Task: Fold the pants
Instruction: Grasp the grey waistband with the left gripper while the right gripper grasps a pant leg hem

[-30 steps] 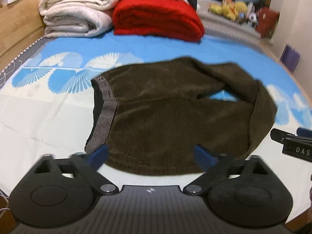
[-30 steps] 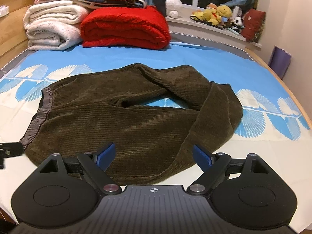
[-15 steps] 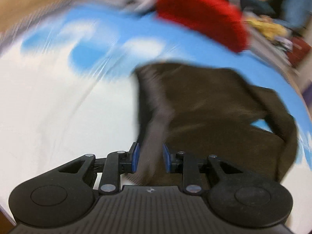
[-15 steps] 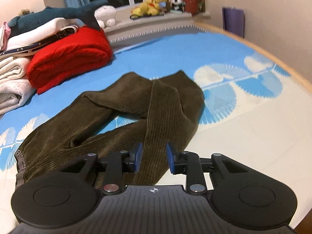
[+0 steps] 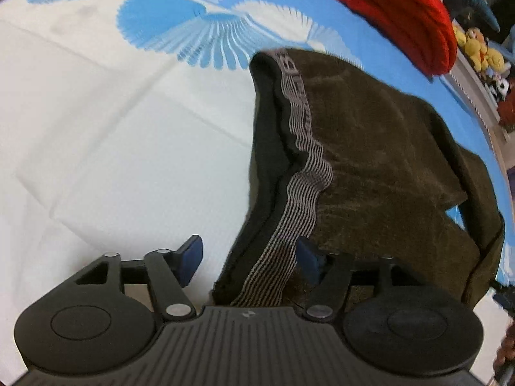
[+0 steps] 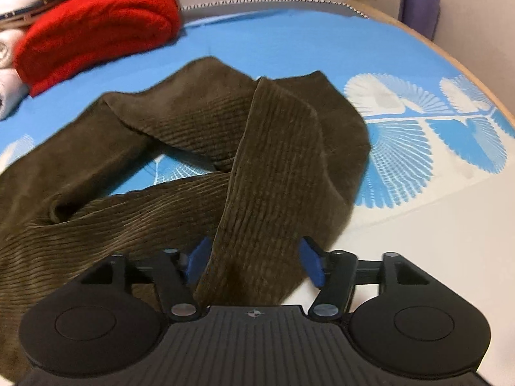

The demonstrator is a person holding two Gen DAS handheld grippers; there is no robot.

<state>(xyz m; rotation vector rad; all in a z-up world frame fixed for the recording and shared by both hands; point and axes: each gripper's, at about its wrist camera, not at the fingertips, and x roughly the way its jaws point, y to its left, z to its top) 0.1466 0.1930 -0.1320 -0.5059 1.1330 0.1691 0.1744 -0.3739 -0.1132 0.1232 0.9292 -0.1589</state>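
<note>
Reopening since 0.5 s ago | left hand-held gripper [image 5: 248,257] gaping astride waistband [image 5: 302,167]; right hand-held gripper [image 6: 254,262] astride leg [image 6: 267,193]

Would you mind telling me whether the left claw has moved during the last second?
Yes: the left claw swung left toward the pants' waistband, with the red blanket now far right.

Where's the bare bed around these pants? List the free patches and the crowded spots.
Free: the pale sheet left of the waistband, and the sheet right of the folded pant legs. Crowded: the head of the bed, where the red blanket and white bedding sit, and everything under the pants.
</note>
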